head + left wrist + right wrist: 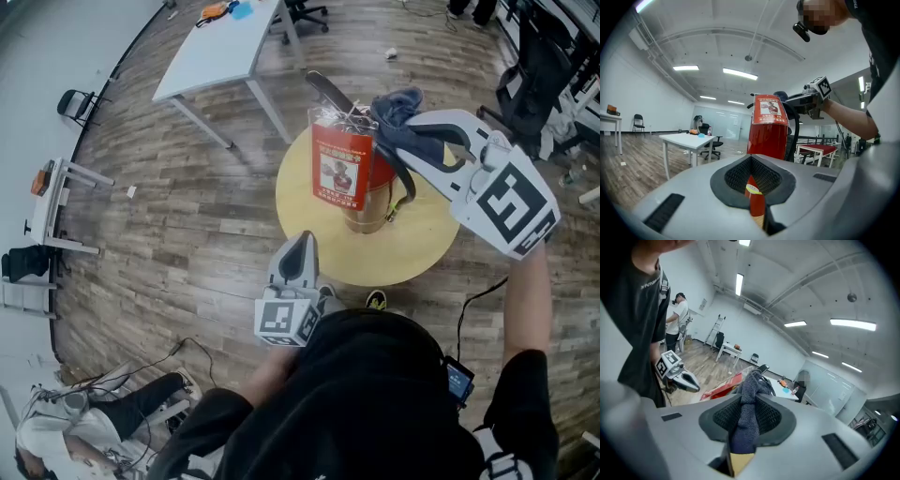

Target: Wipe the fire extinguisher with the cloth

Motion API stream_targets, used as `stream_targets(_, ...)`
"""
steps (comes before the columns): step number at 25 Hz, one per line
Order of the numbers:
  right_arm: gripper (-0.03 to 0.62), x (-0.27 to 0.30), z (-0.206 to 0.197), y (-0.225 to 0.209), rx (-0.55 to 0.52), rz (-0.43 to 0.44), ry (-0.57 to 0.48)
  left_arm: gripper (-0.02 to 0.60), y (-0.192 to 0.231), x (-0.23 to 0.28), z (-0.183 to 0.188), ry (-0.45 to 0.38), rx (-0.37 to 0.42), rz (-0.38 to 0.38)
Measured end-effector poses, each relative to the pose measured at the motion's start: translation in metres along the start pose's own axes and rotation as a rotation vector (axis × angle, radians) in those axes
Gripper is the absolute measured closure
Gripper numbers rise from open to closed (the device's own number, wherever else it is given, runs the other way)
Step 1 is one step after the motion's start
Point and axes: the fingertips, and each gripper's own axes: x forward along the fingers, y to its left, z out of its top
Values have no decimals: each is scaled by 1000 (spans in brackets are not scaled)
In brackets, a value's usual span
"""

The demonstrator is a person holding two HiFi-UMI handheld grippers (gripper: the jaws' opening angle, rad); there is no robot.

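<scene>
A red fire extinguisher with a printed tag stands upright in the middle of a round yellow table. My right gripper is shut on a blue-grey cloth, which rests on the extinguisher's top by the handle. In the right gripper view the cloth hangs between the pads, and the extinguisher lies beyond it. My left gripper hovers at the table's near edge, shut with nothing in it and pointing at the extinguisher. It does not touch the extinguisher.
A white table and an office chair stand beyond the round table. A black chair and a rack sit by the left wall. A person crouches at lower left. Cables lie on the wooden floor.
</scene>
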Motion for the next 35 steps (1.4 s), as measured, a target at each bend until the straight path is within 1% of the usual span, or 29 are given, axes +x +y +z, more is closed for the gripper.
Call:
stream_targets(2,505,7,4,-20,12,-94,-25,566,-1,1,1,-4,-2,1)
stream_targets(3,505,13,1,-30,11,-129,-22,565,-1,0,1,-7,-4,4)
stream_targets(4,505,20,-4,-35,15,-140,-10,566,-1,-1,2,-10,-5,8)
stream_targets(6,505,29,-16,-33,58,-102,7,566,0,-4,4,-13,-8,18)
stream_targets(8,505,28,-27,-26,132,-63,-9,566,2,-8,4,-12,-10,30)
stream_targets(10,507,19,-40,-22,213,-66,-49,566,4,-11,1,-4,-14,39)
stream_targets(12,507,13,-61,-13,290,-51,-47,566,6,-12,-3,6,-18,44)
stream_targets(13,507,14,-76,-2,313,-27,-19,566,6,-13,-5,10,-19,45)
stream_targets(15,507,23,-114,35,330,30,76,566,5,-14,-7,15,-19,44)
stream_targets(16,507,29,-136,54,353,30,115,566,5,-14,-7,15,-19,41)
stream_targets(17,507,34,-158,68,410,-1,132,566,5,-13,-8,15,-19,37)
stream_targets(20,507,52,-232,99,719,-151,129,566,4,-9,-10,22,-24,22)
stream_targets(21,507,59,-255,112,799,-186,129,566,4,-9,-12,27,-26,17)
stream_targets(23,507,73,-291,139,902,-245,135,566,3,-9,-13,37,-24,5)
stream_targets(24,507,81,-308,153,939,-258,167,566,4,-9,-14,41,-21,-2)
stream_targets(26,507,100,-339,187,970,-240,279,566,9,-11,-14,47,-15,-11)
stream_targets(27,507,109,-349,204,964,-227,321,566,13,-14,-14,51,-15,-13)
stream_targets(28,507,117,-355,215,952,-227,339,566,17,-17,-14,54,-17,-14)
stream_targets(31,507,131,-352,220,944,-259,332,566,34,-25,-12,62,-21,-16)
stream_targets(33,507,132,-343,220,940,-259,330,566,45,-29,-10,65,-21,-22)
stream_targets(35,513,129,-330,221,913,-262,310,566,56,-32,-7,65,-20,-30)
